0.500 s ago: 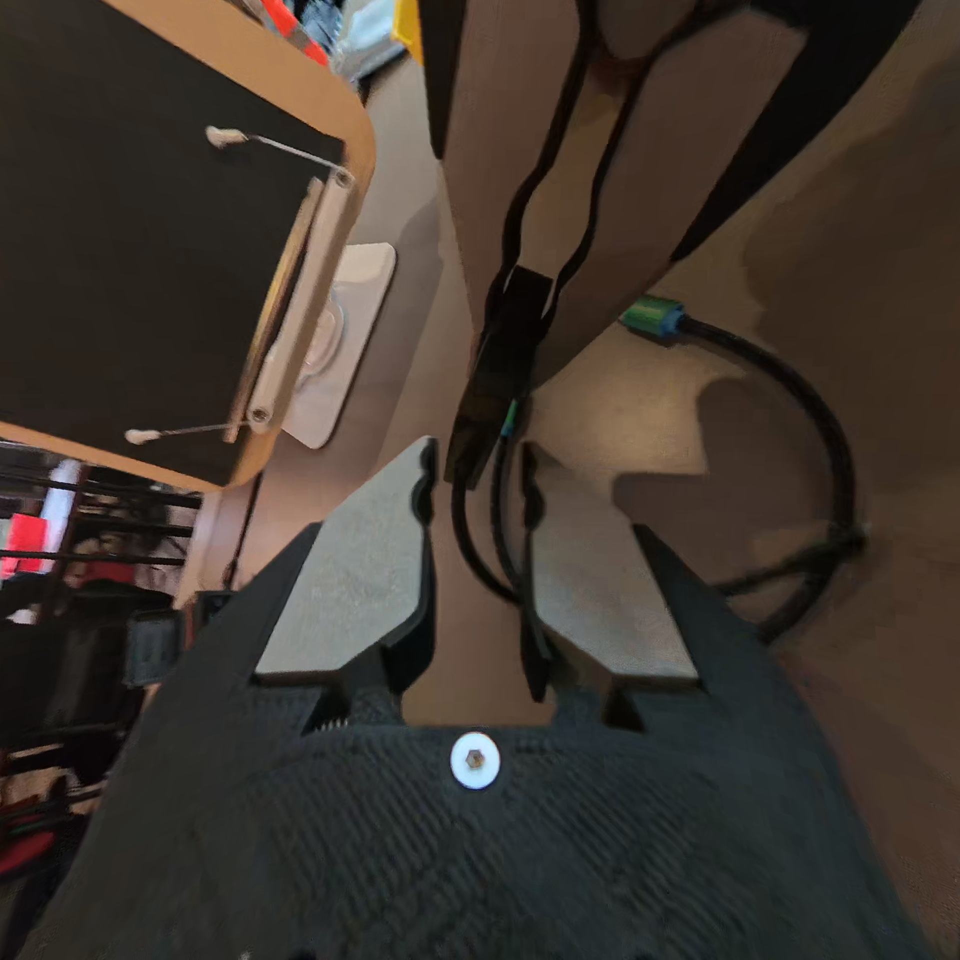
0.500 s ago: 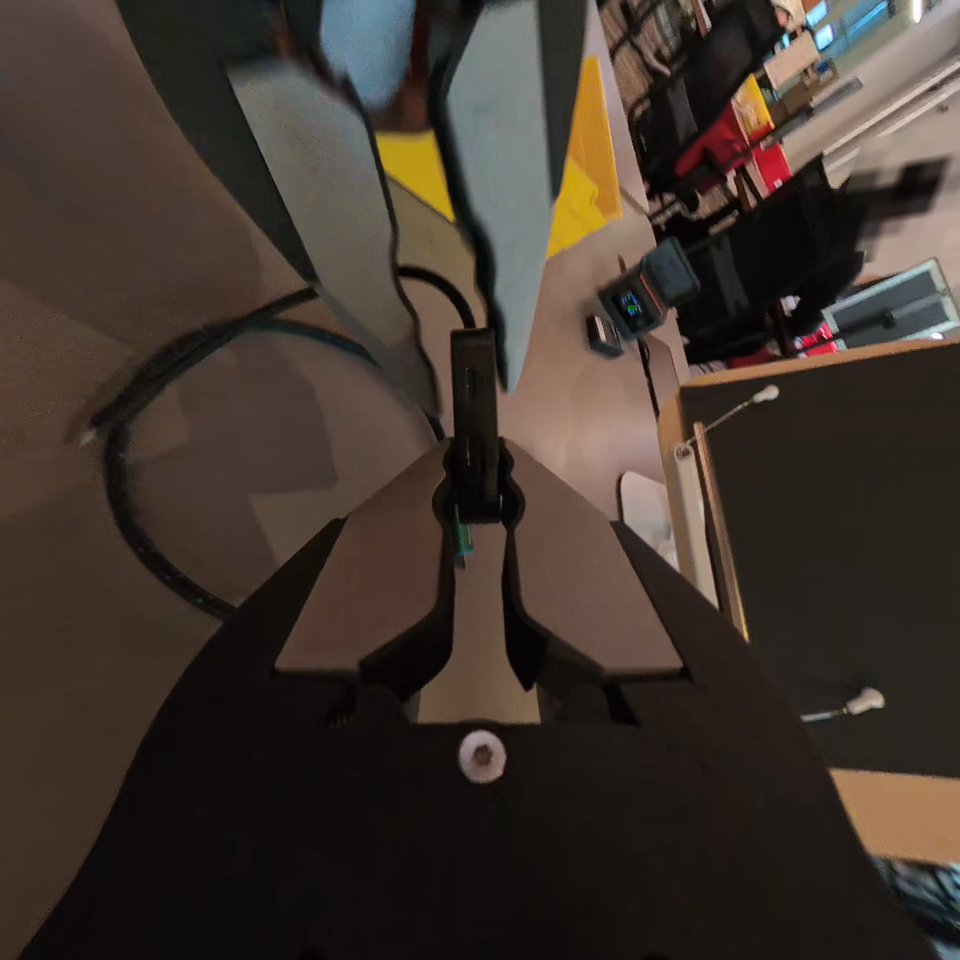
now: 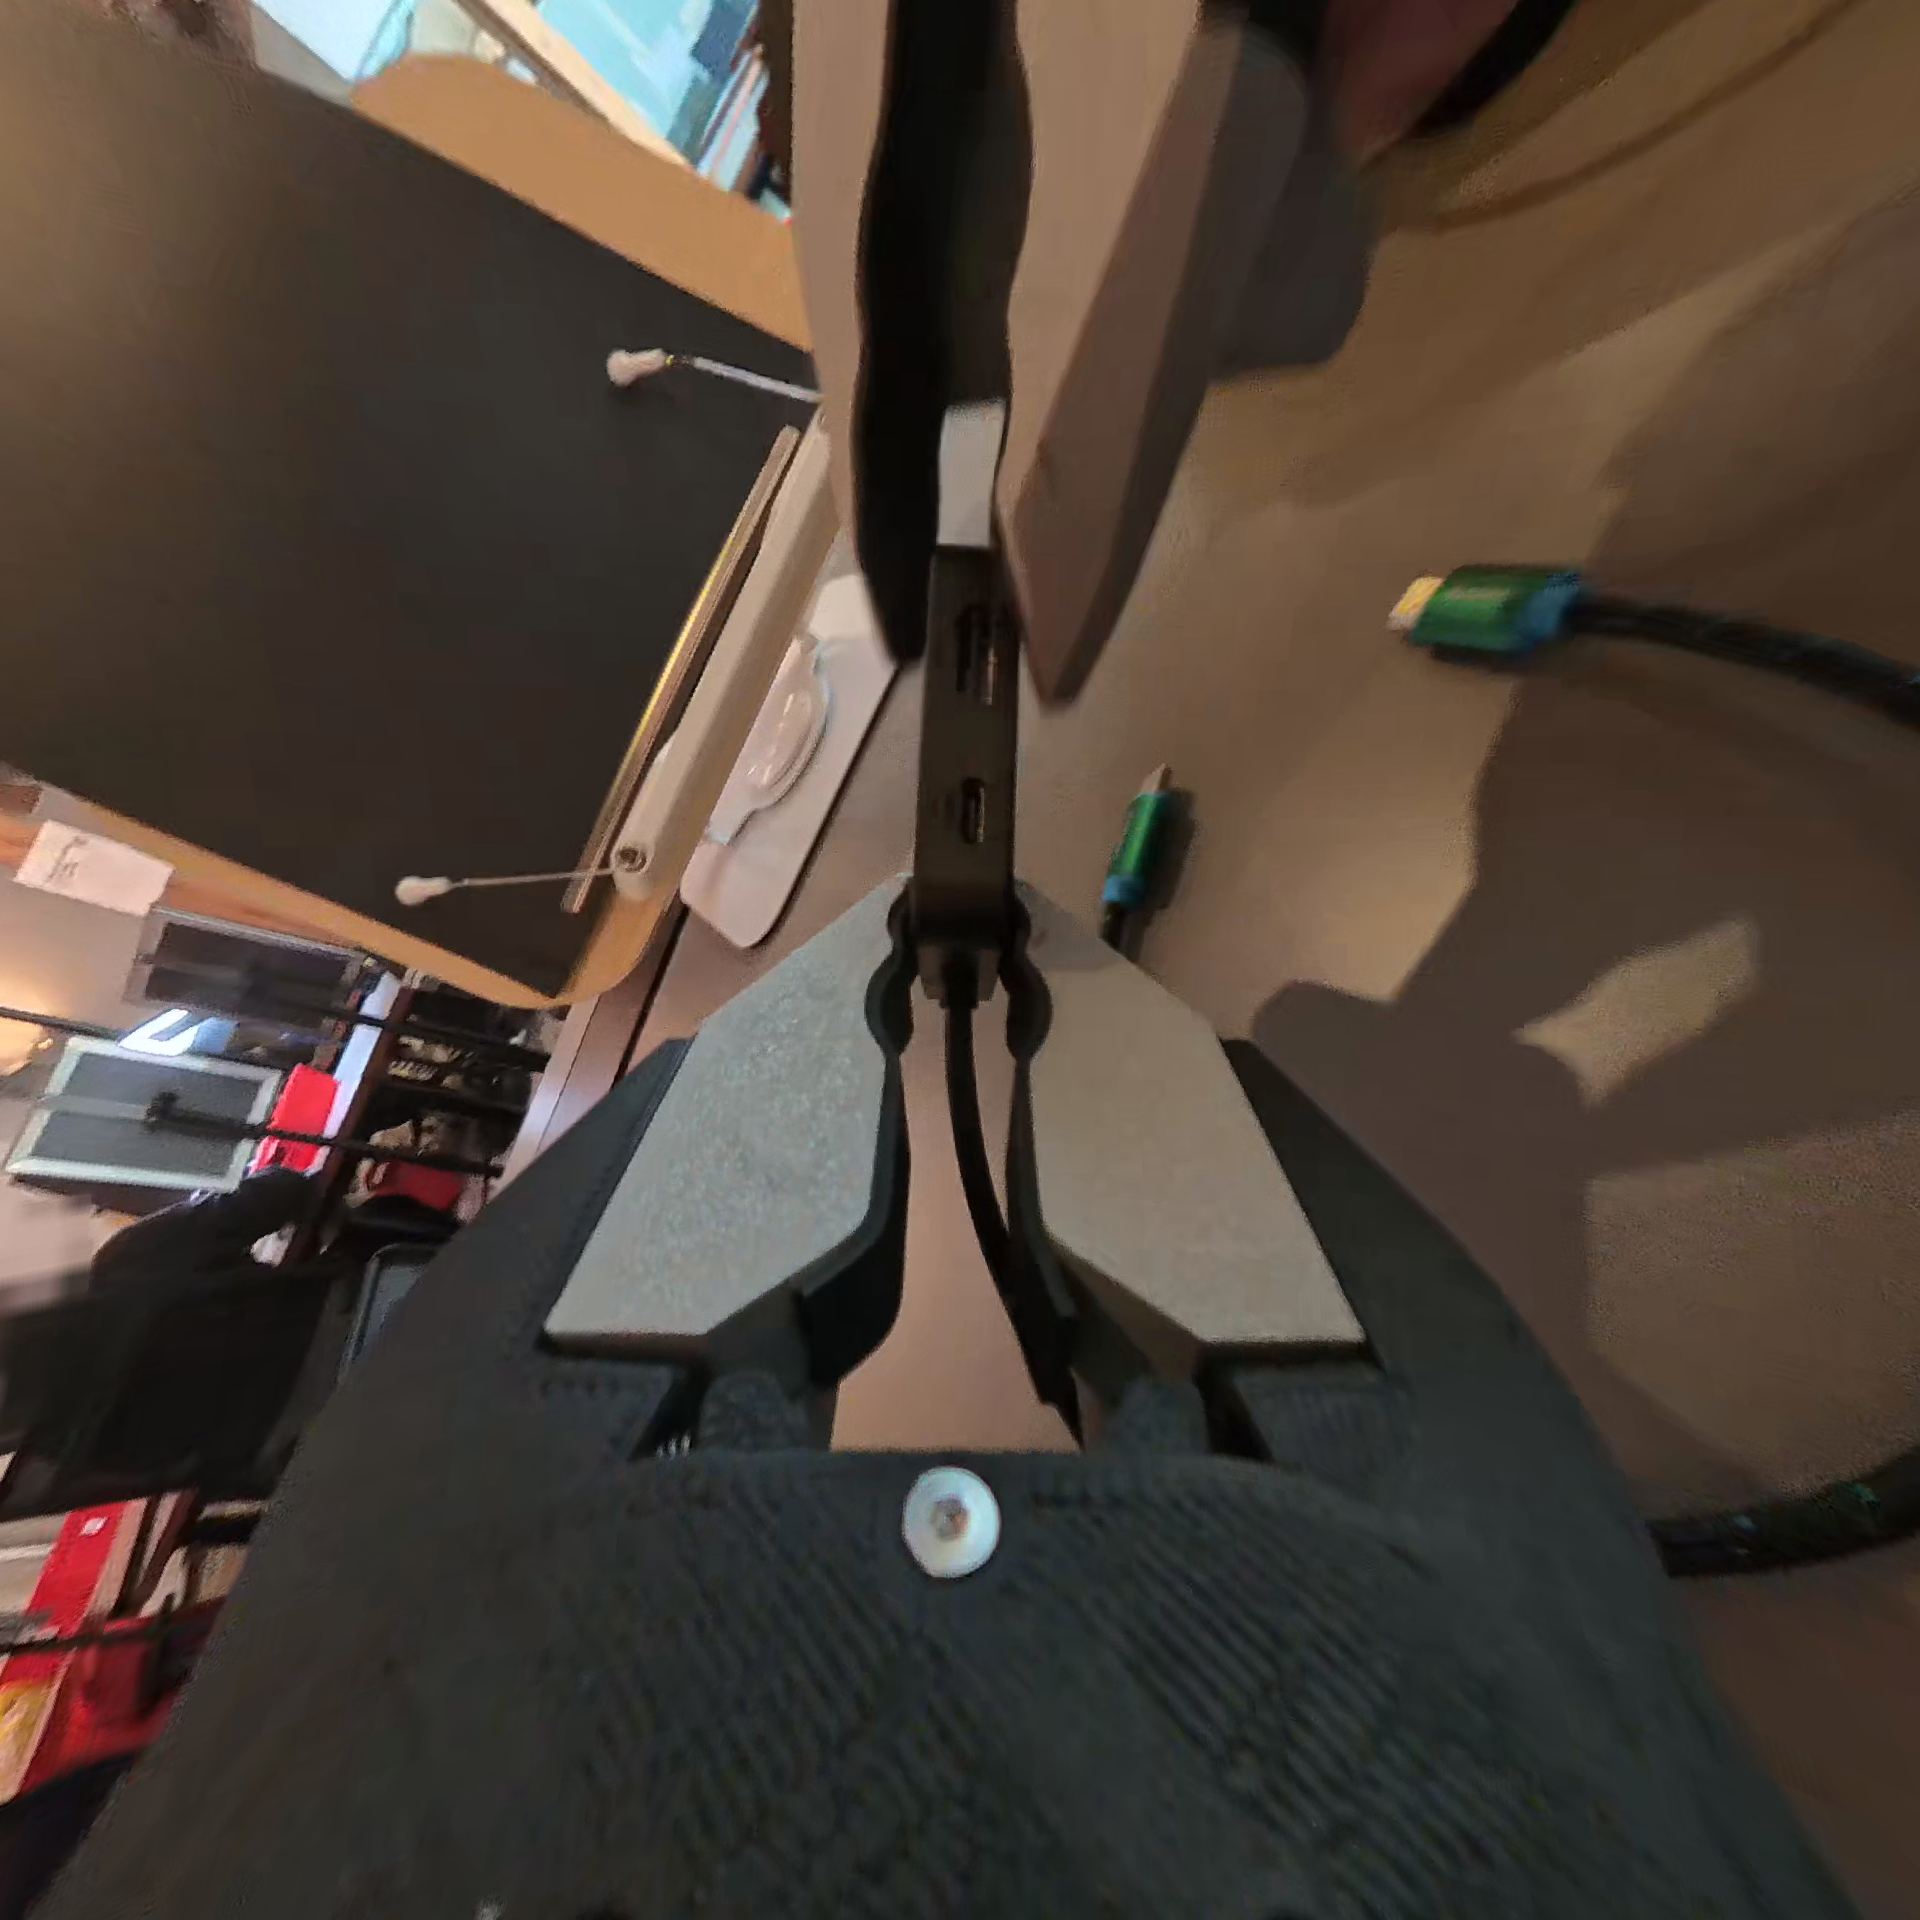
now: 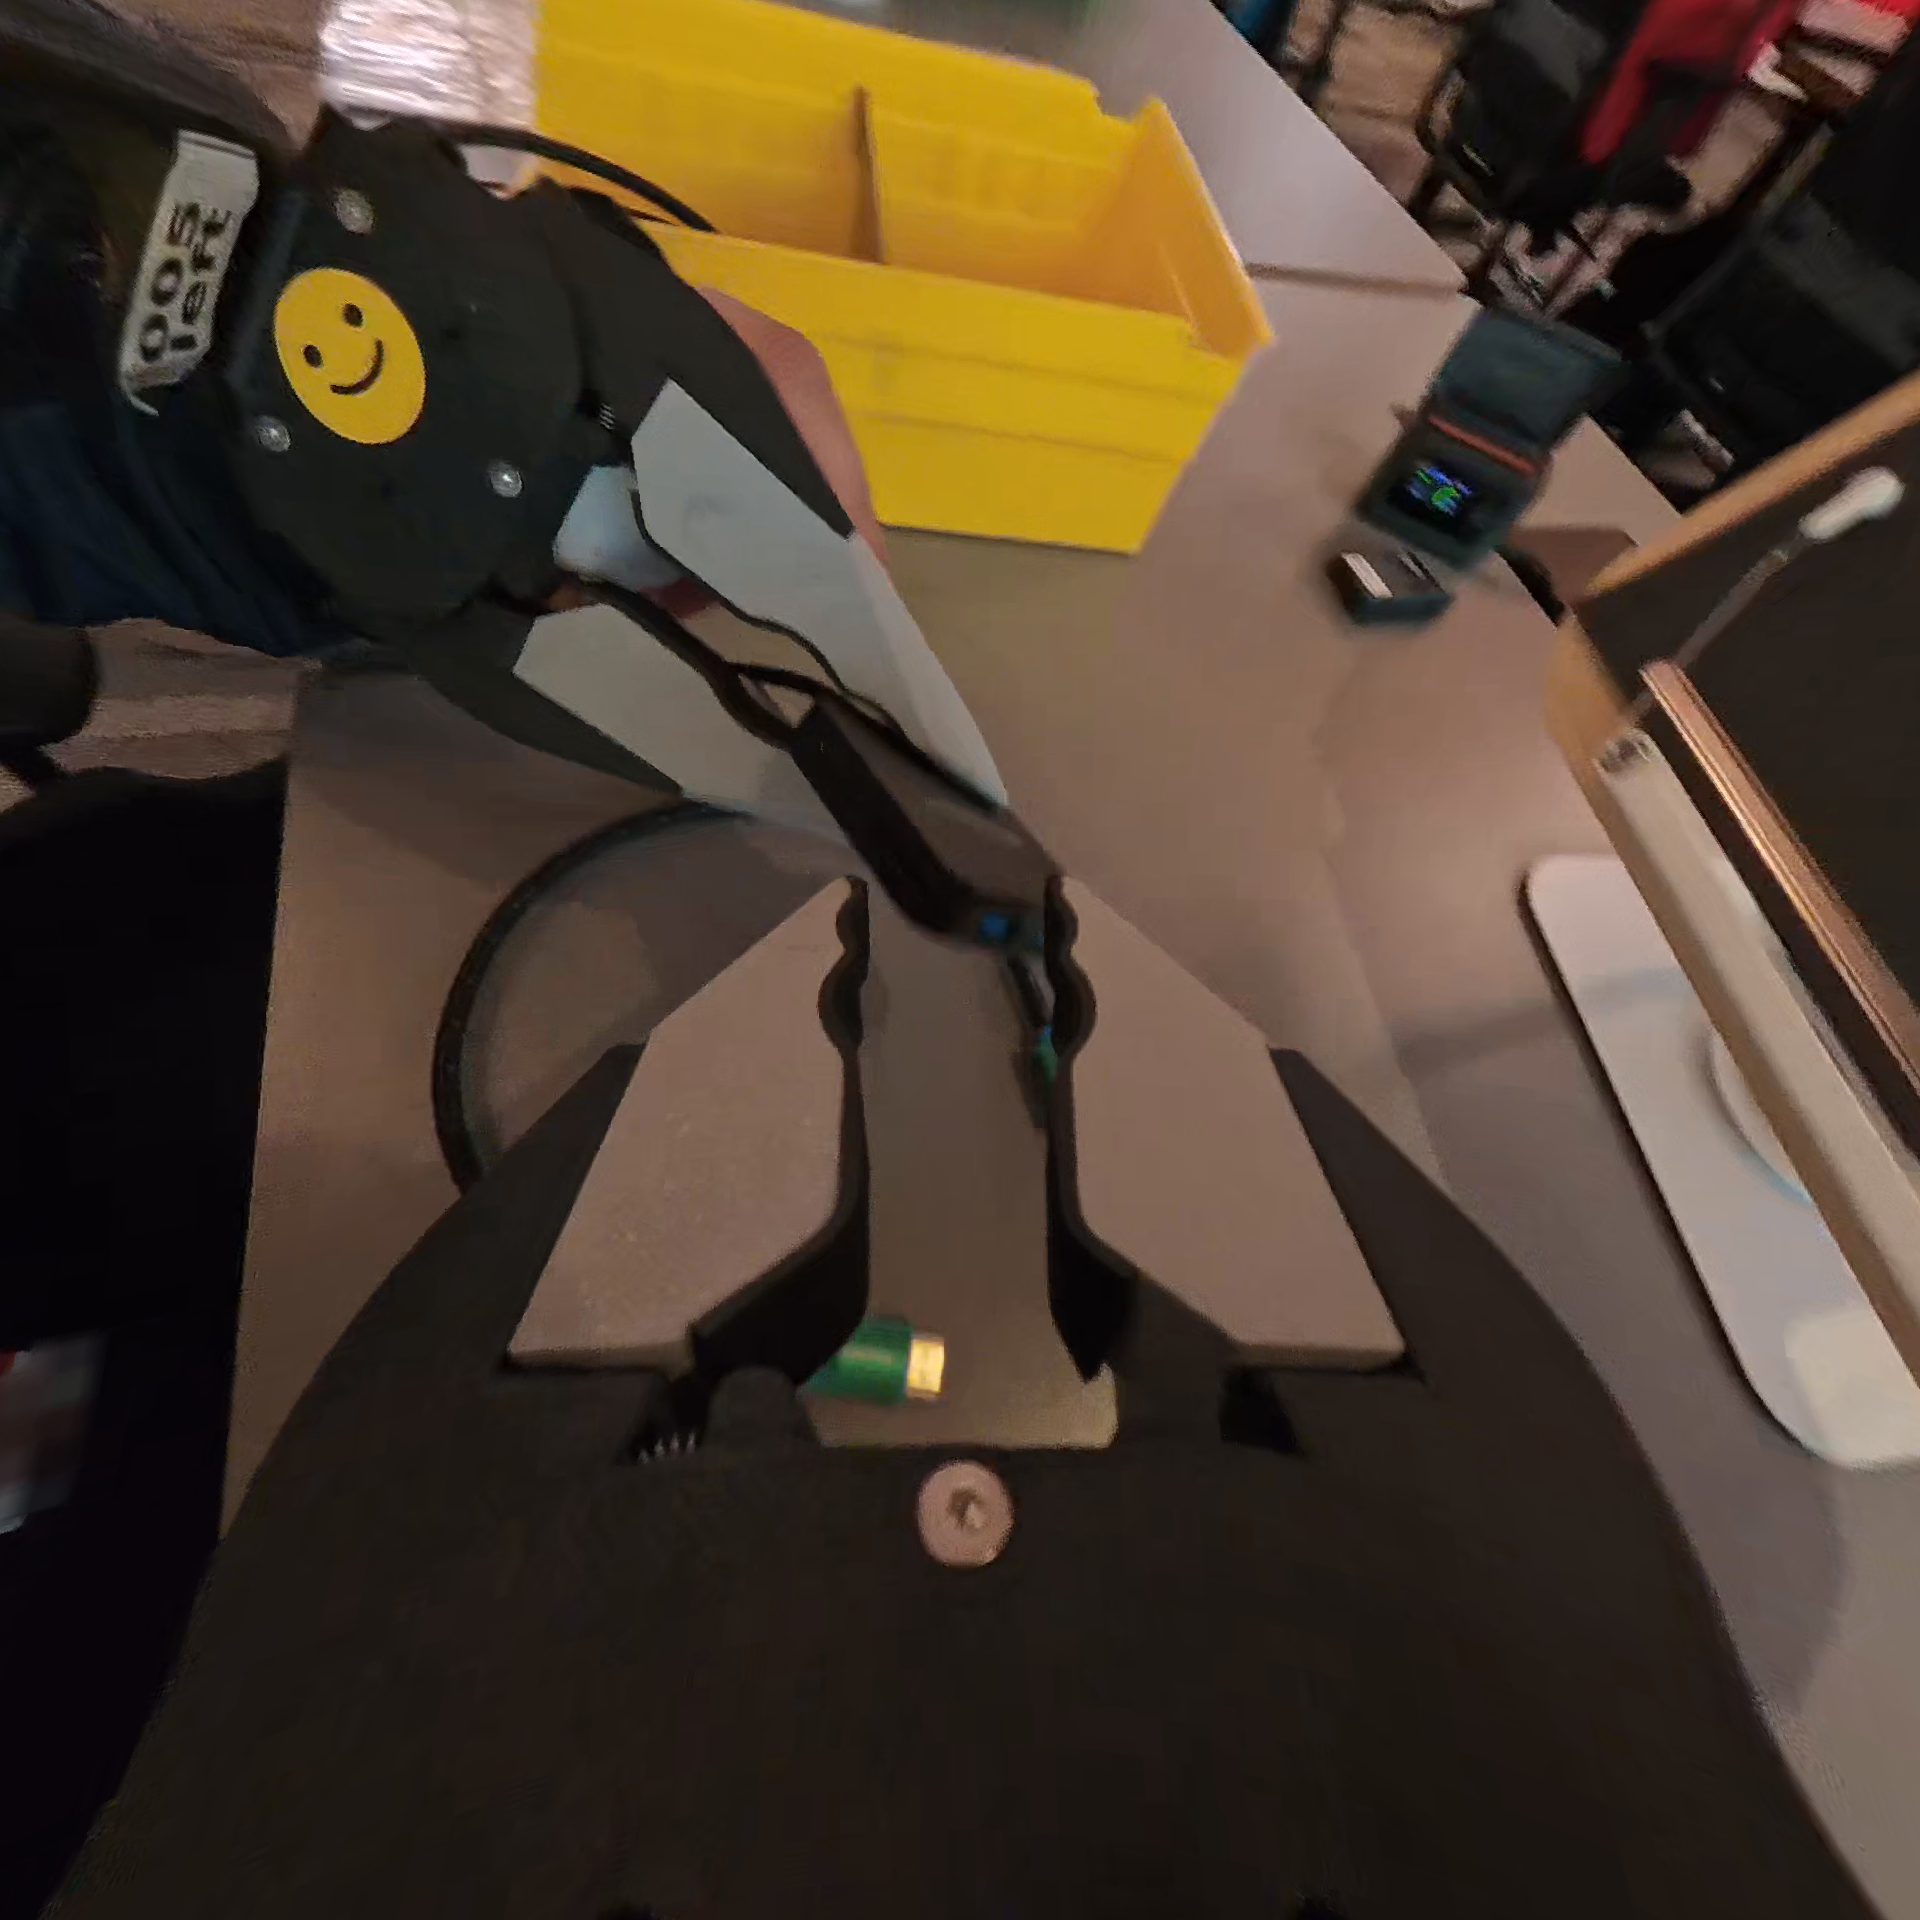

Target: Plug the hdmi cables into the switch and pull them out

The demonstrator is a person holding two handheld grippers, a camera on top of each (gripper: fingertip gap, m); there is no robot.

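Between the two claws, mid-air over the table point(image 3: 1714, 416), a handover is finishing. Half a second ago the right gripper point(image 4: 951, 904) was clamped on the switch point(image 3: 966, 790) and the left gripper point(image 3: 958, 925) was spread wide just short of it. Now it's reversed. The left one is closed on the switch's cable end, and the black pigtail lead point(image 3: 971, 1143) runs back between its fingers. The right one has let go. Its jaws stand well apart with the far tip of the switch sitting loosely in the gap, and I see no pinch on it.

My read is that the switch now has a steady holder and the right claw is free to fetch a plug. Nothing is plugged in yet, and the ports on the side of the switch look bare (blurry, so not certain).

Both HDMI ends lie on the table:
- One green plug with a blue collar point(image 3: 1486, 618) sits off to the side on its braided cable, well apart from the switch.
- A second green plug point(image 3: 1143, 842) lies just beside the left fingertips, below the switch.

The right wrist view shows a green, gold-tipped plug on the table under the right claw. I think it's the first one, but I can't confirm.

The only container is a yellow bin point(image 4: 1039, 343) at the back of the table, split by a divider into compartments. I can't see the compartment floors from here and nothing sticks up above the walls, so I can't tell what's in it. It seems to play no part in this step.
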